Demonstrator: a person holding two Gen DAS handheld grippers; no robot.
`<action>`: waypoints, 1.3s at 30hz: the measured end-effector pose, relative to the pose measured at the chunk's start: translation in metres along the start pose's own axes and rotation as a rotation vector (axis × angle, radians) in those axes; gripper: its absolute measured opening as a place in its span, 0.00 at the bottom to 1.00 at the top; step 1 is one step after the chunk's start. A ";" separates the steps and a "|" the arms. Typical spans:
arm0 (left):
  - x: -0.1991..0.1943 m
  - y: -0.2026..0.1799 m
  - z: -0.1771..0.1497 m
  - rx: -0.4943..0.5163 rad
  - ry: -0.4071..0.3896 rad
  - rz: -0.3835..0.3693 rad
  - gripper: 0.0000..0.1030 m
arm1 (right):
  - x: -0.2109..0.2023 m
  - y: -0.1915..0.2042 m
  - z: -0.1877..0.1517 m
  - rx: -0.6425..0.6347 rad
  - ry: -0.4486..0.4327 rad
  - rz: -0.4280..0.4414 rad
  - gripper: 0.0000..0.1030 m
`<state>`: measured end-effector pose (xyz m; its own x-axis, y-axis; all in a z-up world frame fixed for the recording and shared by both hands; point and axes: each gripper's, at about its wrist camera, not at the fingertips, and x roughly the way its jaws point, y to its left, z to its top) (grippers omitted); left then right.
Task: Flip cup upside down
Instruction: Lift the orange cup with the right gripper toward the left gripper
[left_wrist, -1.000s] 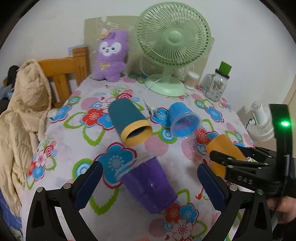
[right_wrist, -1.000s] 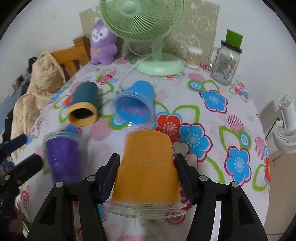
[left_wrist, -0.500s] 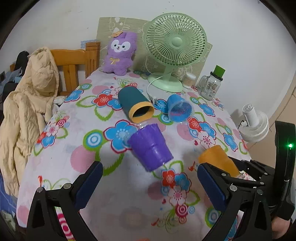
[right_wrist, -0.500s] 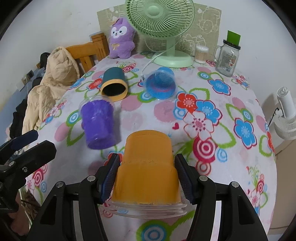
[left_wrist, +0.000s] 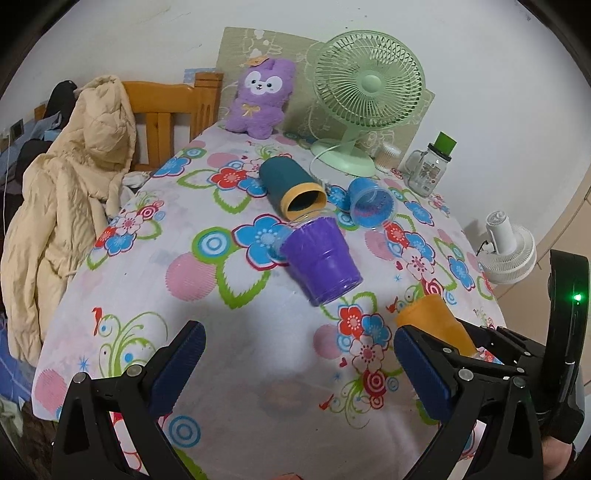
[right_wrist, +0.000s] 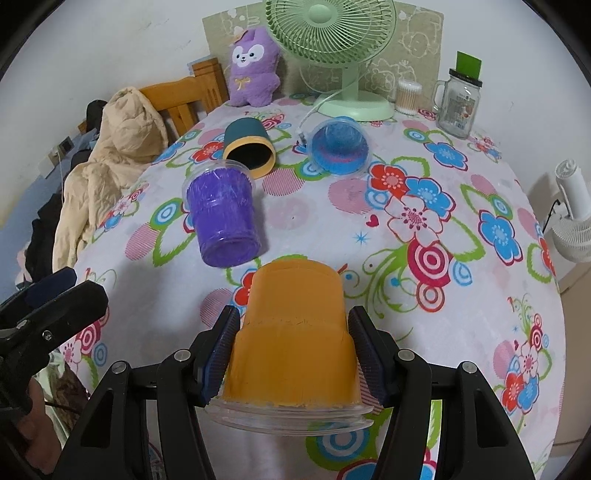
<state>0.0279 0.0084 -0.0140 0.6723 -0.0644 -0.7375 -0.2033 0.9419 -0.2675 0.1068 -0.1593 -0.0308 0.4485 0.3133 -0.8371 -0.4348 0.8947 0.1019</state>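
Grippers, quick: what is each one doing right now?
Left gripper: open, holding nothing.
Right gripper: closed on the orange cup.

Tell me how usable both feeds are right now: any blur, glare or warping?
Left wrist view: sharp, dark fisheye corners, table edge bowed. Right wrist view: orange cup crisp in the right tool, soft even light, no glare.
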 end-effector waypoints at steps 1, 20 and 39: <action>0.000 0.001 -0.002 -0.002 0.001 0.001 1.00 | 0.000 0.000 -0.001 0.004 0.000 0.000 0.62; 0.003 0.021 -0.020 -0.047 0.043 0.022 1.00 | 0.013 0.012 -0.018 0.046 0.039 0.031 0.63; 0.008 0.010 -0.021 -0.027 0.062 0.027 1.00 | 0.012 0.002 -0.022 0.063 0.067 0.016 0.84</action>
<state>0.0166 0.0107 -0.0354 0.6207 -0.0599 -0.7818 -0.2405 0.9345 -0.2625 0.0943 -0.1602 -0.0522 0.3882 0.3076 -0.8687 -0.3905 0.9087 0.1473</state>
